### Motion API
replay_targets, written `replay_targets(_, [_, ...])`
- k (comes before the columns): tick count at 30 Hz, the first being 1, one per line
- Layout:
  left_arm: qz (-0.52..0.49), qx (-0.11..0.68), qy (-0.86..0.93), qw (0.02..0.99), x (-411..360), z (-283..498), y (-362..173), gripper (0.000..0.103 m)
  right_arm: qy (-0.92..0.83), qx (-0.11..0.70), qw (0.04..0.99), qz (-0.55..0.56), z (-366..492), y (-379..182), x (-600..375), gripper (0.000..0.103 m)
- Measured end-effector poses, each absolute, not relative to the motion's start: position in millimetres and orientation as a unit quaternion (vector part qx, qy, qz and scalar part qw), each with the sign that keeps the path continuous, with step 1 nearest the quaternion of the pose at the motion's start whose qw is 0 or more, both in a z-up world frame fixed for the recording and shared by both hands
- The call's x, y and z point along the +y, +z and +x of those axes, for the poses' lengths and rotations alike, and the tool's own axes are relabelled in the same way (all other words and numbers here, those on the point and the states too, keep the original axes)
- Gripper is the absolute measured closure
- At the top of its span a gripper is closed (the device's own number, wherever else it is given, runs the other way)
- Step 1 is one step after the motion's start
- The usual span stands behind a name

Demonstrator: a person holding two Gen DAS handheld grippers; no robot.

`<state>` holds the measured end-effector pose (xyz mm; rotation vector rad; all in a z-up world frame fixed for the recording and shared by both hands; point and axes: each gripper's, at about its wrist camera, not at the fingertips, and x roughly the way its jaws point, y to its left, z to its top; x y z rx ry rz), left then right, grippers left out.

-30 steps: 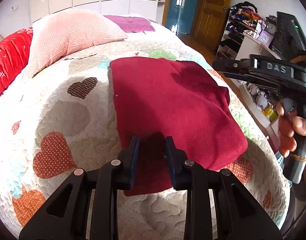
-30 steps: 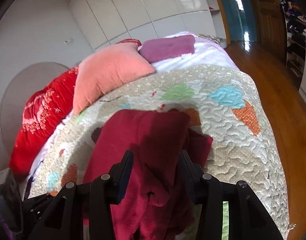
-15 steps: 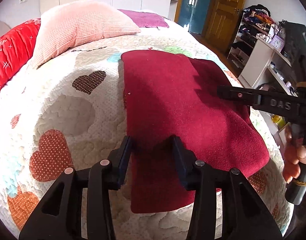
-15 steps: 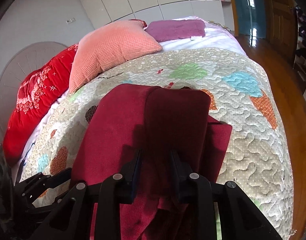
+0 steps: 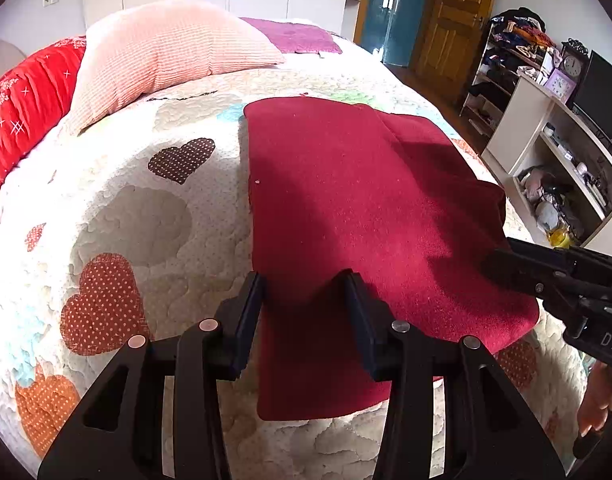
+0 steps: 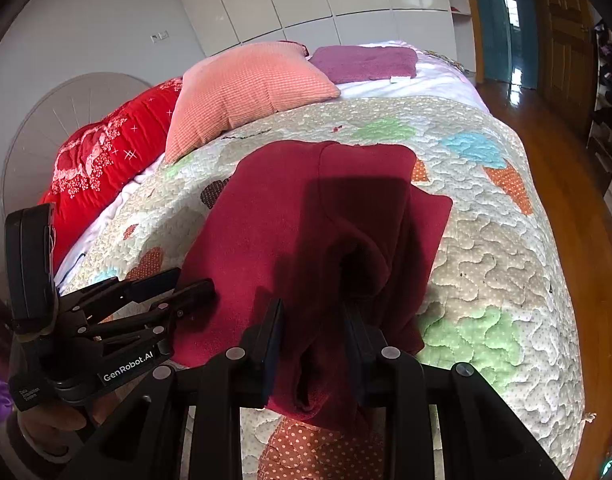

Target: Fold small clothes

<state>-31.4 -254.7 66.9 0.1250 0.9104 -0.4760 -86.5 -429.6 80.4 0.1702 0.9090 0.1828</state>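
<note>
A dark red fleece garment [image 5: 358, 208] lies folded flat on the heart-patterned quilt [image 5: 117, 216]; it also shows in the right wrist view [image 6: 306, 220]. My left gripper [image 5: 304, 286] is open, its jaws apart over the garment's near left edge, nothing between them. My right gripper [image 6: 313, 316] is open with the garment's bunched near right corner lying loosely between the jaws. The right gripper shows in the left wrist view [image 5: 502, 266] at the garment's right edge. The left gripper shows in the right wrist view [image 6: 185, 284] at the garment's left edge.
A pink pillow [image 5: 165, 56], a red cushion [image 5: 21, 104] and a purple folded cloth [image 5: 293, 36] lie at the bed's head. White shelves with clutter [image 5: 554, 168] stand right of the bed. Wooden floor [image 6: 578, 208] runs beside the bed.
The garment has been lowered flat onto the quilt. My left gripper opened wider and drew back toward the near edge. My right gripper came down low at the right corner and opened.
</note>
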Motion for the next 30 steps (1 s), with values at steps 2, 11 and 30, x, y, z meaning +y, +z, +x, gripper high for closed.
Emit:
replay_targets(2, [0.060, 0.435, -0.226, 0.869, -255.0, -31.7, 66.7, 0.061, 0.084, 0.445, 0.888, 0.081, -84.8, 73.4, -429.9, 0.076])
replay_targets(11, [0.060, 0.442, -0.224, 0.866, -255.6, -32.9, 63.2, 0.057, 0.075, 0.459, 0.883, 0.067, -88.1, 58.7, -428.5, 0.075])
replay_targets(30, [0.015, 0.447, -0.235, 0.863, -245.5, -13.9, 77.3, 0.056, 0.045, 0.411, 0.901, 0.135, -56.5, 82.5, -458.2, 0.088])
